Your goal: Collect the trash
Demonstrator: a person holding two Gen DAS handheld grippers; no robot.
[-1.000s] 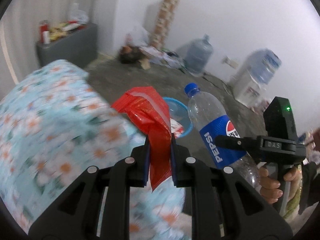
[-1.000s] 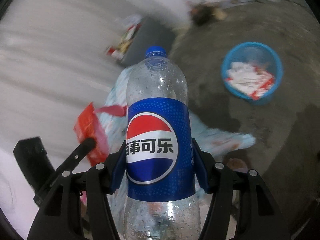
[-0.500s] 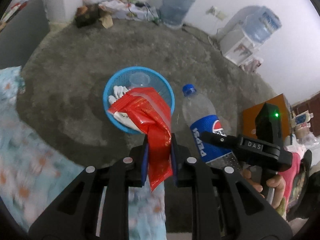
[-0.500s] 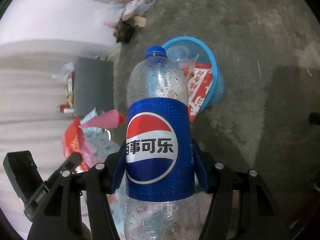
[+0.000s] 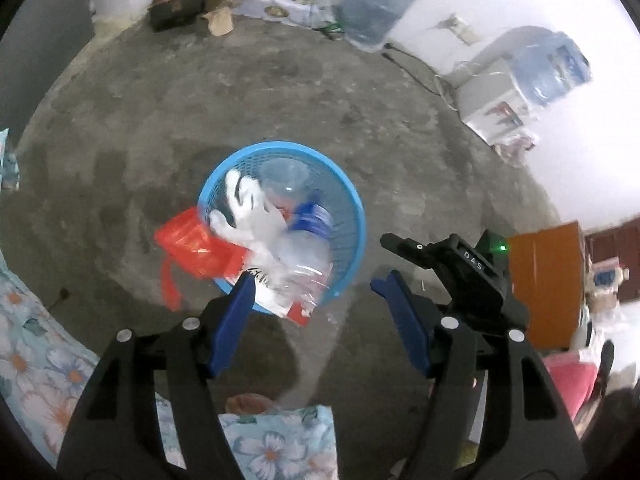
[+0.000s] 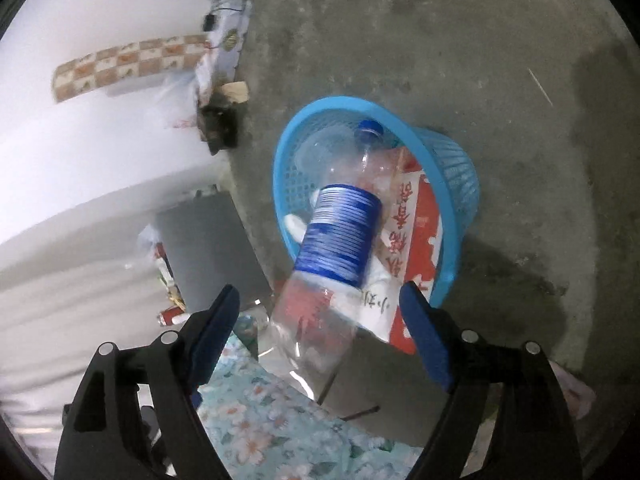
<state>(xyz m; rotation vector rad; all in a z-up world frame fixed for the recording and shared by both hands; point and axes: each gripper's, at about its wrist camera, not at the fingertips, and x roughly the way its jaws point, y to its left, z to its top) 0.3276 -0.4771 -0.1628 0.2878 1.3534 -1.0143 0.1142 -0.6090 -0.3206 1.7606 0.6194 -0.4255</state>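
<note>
The Pepsi bottle (image 6: 340, 236), clamped a second earlier, lay cap-first in the blue basket (image 6: 456, 184) on the floor (image 6: 500, 60), free of the right gripper (image 6: 320, 304), whose jaws had just been opening. The red wrapper (image 5: 192, 246) hung over the basket's rim; the left gripper (image 5: 316, 292) jaws had likewise opened, empty.

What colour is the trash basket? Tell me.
Light blue plastic mesh basket; the left wrist view shows its full rim best.
</note>
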